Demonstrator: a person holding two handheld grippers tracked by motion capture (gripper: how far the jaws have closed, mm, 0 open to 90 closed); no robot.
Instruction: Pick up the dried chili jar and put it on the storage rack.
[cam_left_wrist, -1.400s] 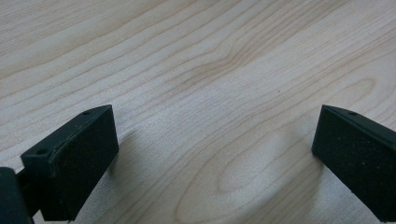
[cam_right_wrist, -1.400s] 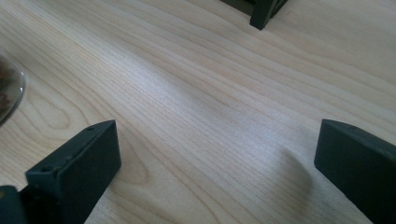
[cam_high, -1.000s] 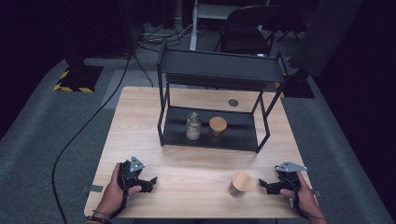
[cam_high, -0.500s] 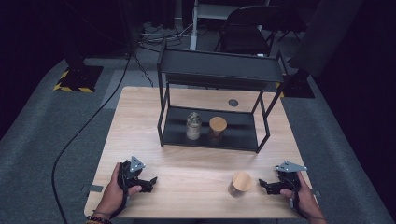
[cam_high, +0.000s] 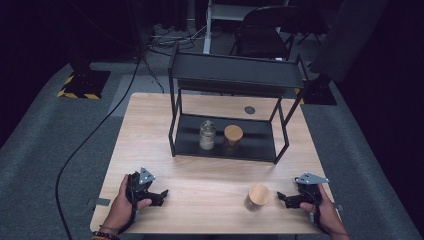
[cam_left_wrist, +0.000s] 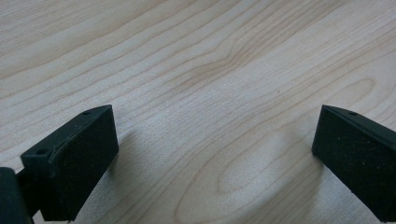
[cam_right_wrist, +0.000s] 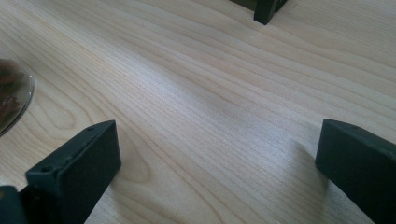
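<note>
Jar (cam_high: 258, 197) with a round wooden lid stands upright on the table (cam_high: 200, 200), long axis vertical, lid facing up, near the front edge and right of centre. Glass body below the lid, contents too small to tell in the high view. Right gripper (cam_high: 289, 198) rests low on the table just beside the jar, on its right, jaws aimed left toward it, not touching. Jaws spread wide; in the right gripper view (cam_right_wrist: 217, 163) bare wood lies between the two black pads, nothing pinched. Same view catches a curved glass edge of the jar (cam_right_wrist: 14, 100) at far left, outside the left pad, and a black shelf foot (cam_right_wrist: 266, 11) at the top. Right hand (cam_high: 327, 212) holds the gripper from behind, grey three-cornered plate on top.

Left gripper (cam_high: 159, 195) sits near the front left of the table, well apart from the jar, jaws pointing right and spread. Left gripper view (cam_left_wrist: 215, 158) has plain wood grain between the pads, nothing held. Left hand (cam_high: 122, 207) wraps the body, beaded bracelet at the wrist.

Black two-tier shelf (cam_high: 235, 75) stands mid-table toward the back. On its lower tier a clear jar (cam_high: 207, 135) and a second wooden-lidded jar (cam_high: 233, 136) stand upright, just beside each other. Small dark disc (cam_high: 249, 110) lies on the table behind the shelf.
</note>
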